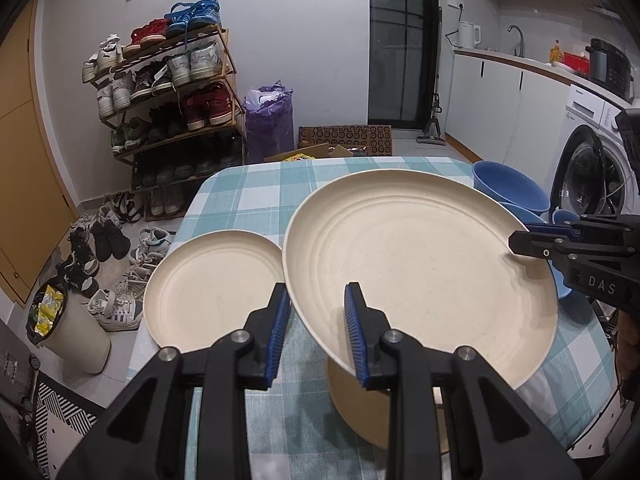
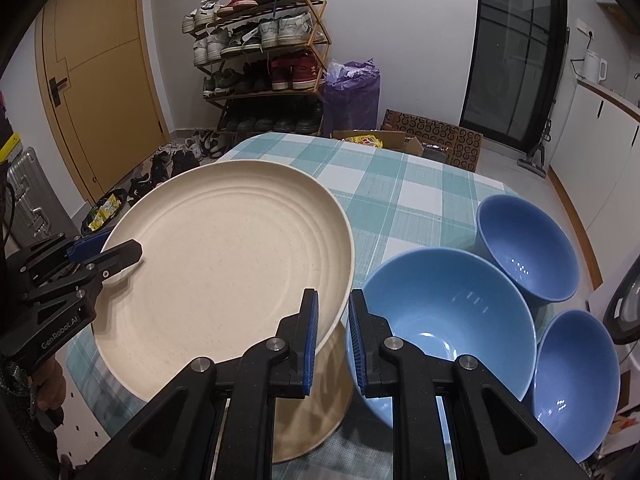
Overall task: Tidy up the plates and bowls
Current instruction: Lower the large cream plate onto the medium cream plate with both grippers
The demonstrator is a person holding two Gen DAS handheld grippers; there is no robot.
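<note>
A large cream plate (image 1: 420, 264) (image 2: 224, 256) hangs tilted above the checked table (image 1: 248, 196), held from both sides. My left gripper (image 1: 318, 300) is shut on its near left rim and also shows in the right wrist view (image 2: 132, 250). On the opposite rim my right gripper (image 2: 334, 300) is shut, seen from the left wrist too (image 1: 520, 242). A cream round vessel (image 2: 312, 400) sits under the plate, mostly hidden. A smaller cream plate (image 1: 212, 292) lies flat to the left. Three blue bowls stand to the right: a big one (image 2: 440, 320) and two smaller ones (image 2: 528, 248) (image 2: 572, 376).
Beyond the table stand a shoe rack (image 1: 172, 92), loose shoes on the floor (image 1: 116, 264), a purple bag (image 1: 268, 120) and cardboard boxes (image 2: 432, 136). A bin (image 1: 68, 324) sits left of the table, a washing machine (image 1: 592, 168) to the right.
</note>
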